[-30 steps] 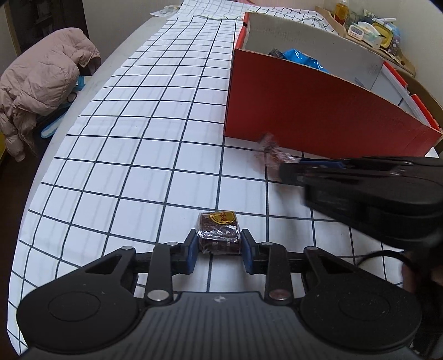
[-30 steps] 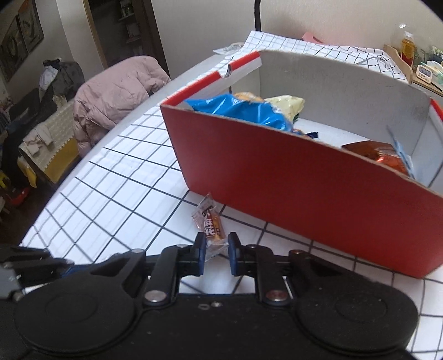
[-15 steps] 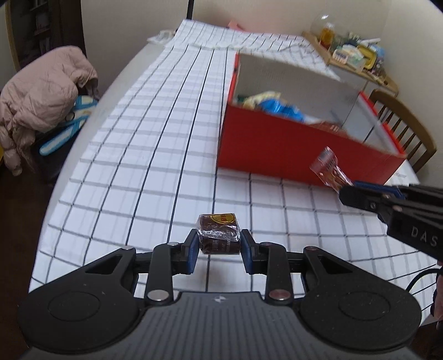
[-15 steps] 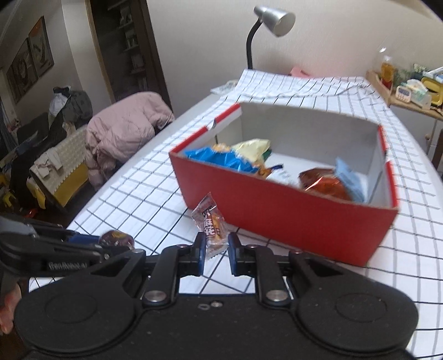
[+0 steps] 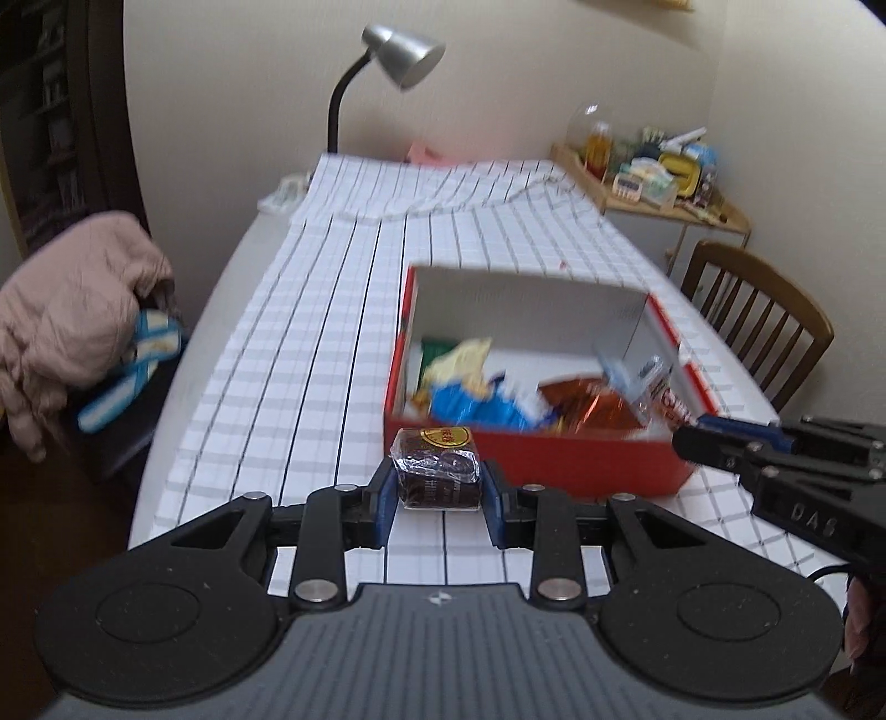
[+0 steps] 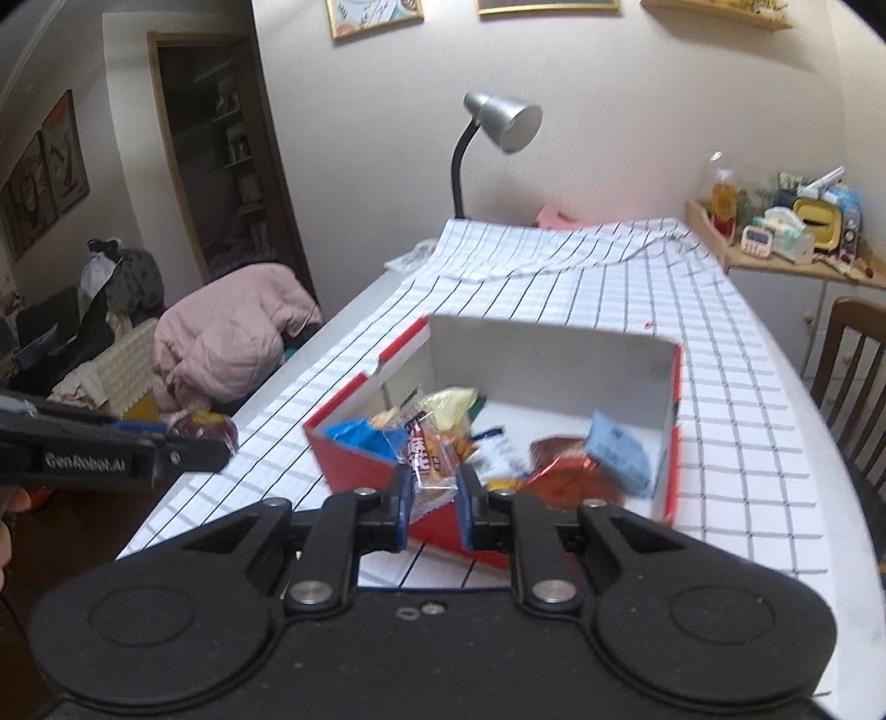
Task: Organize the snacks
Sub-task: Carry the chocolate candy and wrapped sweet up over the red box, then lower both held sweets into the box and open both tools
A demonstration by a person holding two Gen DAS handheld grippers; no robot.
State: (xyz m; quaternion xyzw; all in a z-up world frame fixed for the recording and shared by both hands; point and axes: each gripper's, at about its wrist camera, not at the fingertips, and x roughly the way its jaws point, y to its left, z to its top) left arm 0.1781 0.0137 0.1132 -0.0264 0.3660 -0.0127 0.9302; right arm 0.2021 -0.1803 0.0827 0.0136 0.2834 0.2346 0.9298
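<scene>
My left gripper (image 5: 437, 495) is shut on a dark brown wrapped cake with a gold label (image 5: 434, 468), held in the air before the near wall of the red cardboard box (image 5: 554, 459). The box holds several snack bags, blue, yellow and orange. My right gripper (image 6: 434, 501) is shut on a small clear packet with red print (image 6: 429, 457), raised above the box's near corner (image 6: 354, 459). The right gripper (image 5: 686, 437) also shows at the right of the left wrist view with its packet (image 5: 667, 401). The left gripper (image 6: 221, 443) with the cake (image 6: 205, 429) shows at the left of the right wrist view.
A white grid tablecloth (image 5: 343, 310) covers the long table. A grey desk lamp (image 5: 398, 50) stands at the far end. A wooden chair (image 5: 758, 315) is at the right, a pink jacket (image 5: 72, 310) on a seat at the left, and a cluttered shelf (image 5: 648, 177) by the wall.
Both grippers have risen from near the tablecloth with their snacks still held. The views now look down into the box from above its near wall.
</scene>
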